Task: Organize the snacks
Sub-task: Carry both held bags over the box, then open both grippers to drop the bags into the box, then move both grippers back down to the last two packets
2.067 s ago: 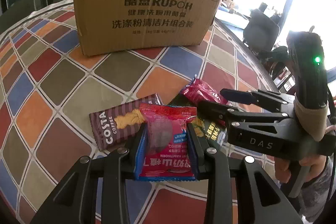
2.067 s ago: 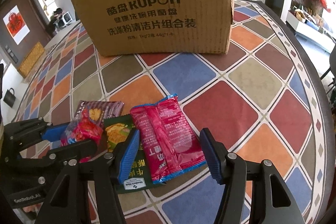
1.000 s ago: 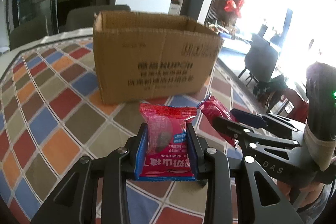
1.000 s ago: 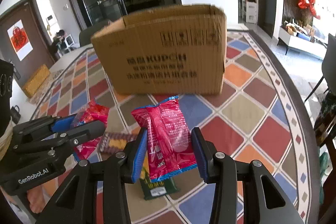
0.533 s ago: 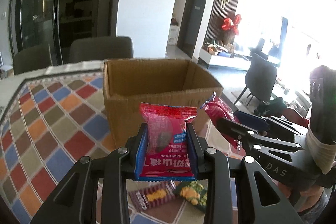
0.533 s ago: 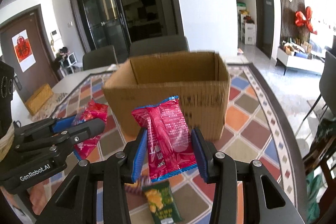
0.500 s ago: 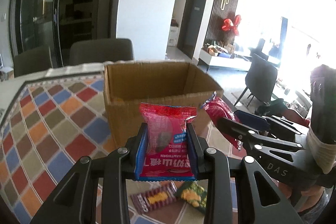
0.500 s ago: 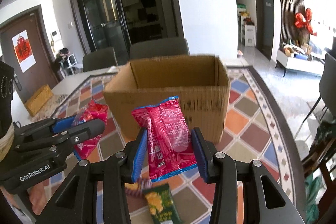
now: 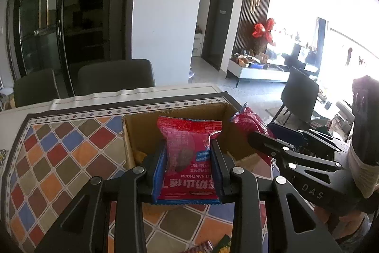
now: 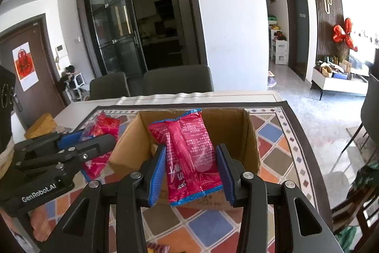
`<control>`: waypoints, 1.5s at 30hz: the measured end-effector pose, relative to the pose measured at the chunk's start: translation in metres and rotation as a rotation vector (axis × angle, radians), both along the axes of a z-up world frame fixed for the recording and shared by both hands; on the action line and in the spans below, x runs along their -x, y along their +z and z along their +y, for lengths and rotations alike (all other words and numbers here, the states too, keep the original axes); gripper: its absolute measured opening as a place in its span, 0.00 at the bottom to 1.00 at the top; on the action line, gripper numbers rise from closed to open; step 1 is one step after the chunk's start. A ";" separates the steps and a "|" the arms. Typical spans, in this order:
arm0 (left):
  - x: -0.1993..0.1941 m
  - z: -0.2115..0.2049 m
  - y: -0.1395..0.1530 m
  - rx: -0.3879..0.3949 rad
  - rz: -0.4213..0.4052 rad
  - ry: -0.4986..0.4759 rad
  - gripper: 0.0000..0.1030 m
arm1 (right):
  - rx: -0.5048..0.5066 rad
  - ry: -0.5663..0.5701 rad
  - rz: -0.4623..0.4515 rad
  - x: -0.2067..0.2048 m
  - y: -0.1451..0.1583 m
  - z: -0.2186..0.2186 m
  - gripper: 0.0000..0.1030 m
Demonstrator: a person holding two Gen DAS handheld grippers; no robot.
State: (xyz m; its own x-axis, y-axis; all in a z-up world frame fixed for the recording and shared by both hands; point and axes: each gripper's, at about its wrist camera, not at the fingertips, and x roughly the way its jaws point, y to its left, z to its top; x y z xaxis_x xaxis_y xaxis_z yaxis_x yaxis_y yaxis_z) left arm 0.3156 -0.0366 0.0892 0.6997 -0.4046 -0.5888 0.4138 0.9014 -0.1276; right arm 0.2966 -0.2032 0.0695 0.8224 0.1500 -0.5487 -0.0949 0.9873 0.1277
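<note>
My left gripper (image 9: 187, 153) is shut on a red hawthorn snack packet (image 9: 187, 158), held in the air in front of the open cardboard box (image 9: 131, 134). Beside it on the right, my right gripper (image 9: 260, 134) carries a pink packet (image 9: 248, 120). In the right wrist view, the right gripper (image 10: 190, 163) is shut on that pink packet (image 10: 189, 153) just above the near wall of the box (image 10: 251, 141). The left gripper (image 10: 94, 139) with its red packet (image 10: 104, 127) hangs at the left of the box.
The box stands on a table with a multicoloured diamond cloth (image 9: 59, 158). Two more snack packets (image 9: 208, 247) lie on the cloth below the grippers. Dark chairs (image 9: 113, 75) stand behind the table's far edge. A person's hand (image 10: 40, 222) holds the left gripper.
Both grippers have risen with their packets and come closer to the box. The box's open top now shows from above, and the packets left on the cloth have dropped to the lower edge.
</note>
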 end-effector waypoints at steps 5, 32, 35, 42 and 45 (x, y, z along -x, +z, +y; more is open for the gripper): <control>-0.029 -0.003 -0.005 0.001 0.055 -0.001 0.33 | 0.028 0.001 0.017 -0.021 0.001 0.002 0.42; 0.041 0.007 -0.020 -0.148 -0.045 0.019 0.63 | 0.057 -0.050 0.063 0.018 -0.018 0.008 0.62; 0.059 0.012 -0.024 -0.158 -0.052 0.006 0.63 | 0.053 -0.034 0.068 0.030 -0.019 0.013 0.62; 0.086 0.020 -0.038 -0.157 -0.028 -0.029 0.65 | 0.070 -0.004 0.092 0.056 -0.030 0.025 0.62; 0.097 0.022 -0.045 -0.159 -0.012 -0.039 0.65 | 0.068 0.012 0.121 0.063 -0.038 0.027 0.62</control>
State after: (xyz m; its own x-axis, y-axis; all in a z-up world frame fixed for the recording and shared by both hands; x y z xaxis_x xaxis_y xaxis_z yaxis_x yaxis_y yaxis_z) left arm 0.2191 -0.0149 0.0437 0.6924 -0.3340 -0.6396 0.4499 0.8928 0.0207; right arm 0.2332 -0.1760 0.0316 0.7479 0.1183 -0.6532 -0.0946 0.9929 0.0715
